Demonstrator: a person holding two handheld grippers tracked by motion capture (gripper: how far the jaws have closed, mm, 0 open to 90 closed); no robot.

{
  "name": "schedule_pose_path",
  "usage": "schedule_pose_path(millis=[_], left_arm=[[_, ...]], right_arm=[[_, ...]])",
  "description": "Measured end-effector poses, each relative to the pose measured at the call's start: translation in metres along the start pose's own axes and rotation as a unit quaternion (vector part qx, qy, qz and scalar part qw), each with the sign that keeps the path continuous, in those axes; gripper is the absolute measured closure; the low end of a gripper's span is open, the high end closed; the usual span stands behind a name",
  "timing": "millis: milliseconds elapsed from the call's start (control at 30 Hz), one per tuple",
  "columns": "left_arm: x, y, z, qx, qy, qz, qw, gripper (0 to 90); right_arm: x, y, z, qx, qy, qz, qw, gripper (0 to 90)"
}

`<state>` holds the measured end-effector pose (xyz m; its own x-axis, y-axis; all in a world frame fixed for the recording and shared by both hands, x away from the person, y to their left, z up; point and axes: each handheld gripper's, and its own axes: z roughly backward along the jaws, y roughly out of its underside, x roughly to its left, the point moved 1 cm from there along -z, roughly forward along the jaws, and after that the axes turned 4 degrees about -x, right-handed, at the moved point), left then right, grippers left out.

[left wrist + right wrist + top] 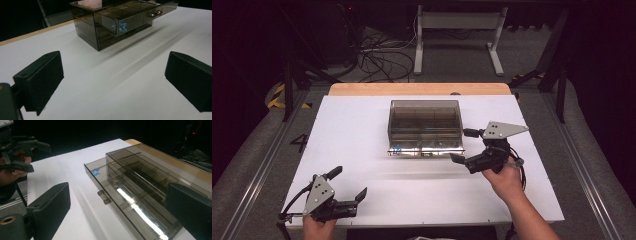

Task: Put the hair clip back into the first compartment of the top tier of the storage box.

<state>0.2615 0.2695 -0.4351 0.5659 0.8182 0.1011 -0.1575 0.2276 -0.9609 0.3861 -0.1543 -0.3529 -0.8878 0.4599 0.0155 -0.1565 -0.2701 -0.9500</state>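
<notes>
1. The work in hand centres on the smoky, see-through drawer box (425,122), which sits on the white tabletop (352,150) toward the far edge, about midway between the left and right edges.

2. Its bottom drawer (424,149) stands pulled out toward the near edge — in the right gripper view the drawer (140,215) clearly juts past the box front, with its small knobs (103,197) and a blue star mark (95,172) on its face. So the opening appears to be done, or nearly so.

3. The drawer looks empty as far as the tinted plastic lets me tell, and nothing else lies on the tabletop. What is left, by my reading, is either filling it or pushing it back in; the upper drawers look flush with the box front.

4. The right gripper (464,145) is just beside the drawer's right end, between the box and the right edge. Its jaws stand wide — one on either side of the drawer corner in its own view — and nothing is pressed between them; they touch nothing I can make out.

5. The left gripper (348,184) rests near the near-left corner of the tabletop, well apart from the box. Its jaws are also wide, with bare tabletop between them, and it holds nothing.
</notes>
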Motion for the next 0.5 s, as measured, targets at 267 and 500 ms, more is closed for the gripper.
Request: schedule_pose_path(millis=[267,500], left_arm=[[-0.002,-0.001,0.0,0.0,0.003,0.001,1.0,2.8],[-0.002,-0.001,0.0,0.0,0.002,0.0,1.0,2.8]], right_arm=[[-0.004,0.016,0.017,0.001,0.011,-0.008,0.9999,6.5],[-0.005,0.036,0.029,-0.009,0.015,-0.019,0.9997,5.9]])
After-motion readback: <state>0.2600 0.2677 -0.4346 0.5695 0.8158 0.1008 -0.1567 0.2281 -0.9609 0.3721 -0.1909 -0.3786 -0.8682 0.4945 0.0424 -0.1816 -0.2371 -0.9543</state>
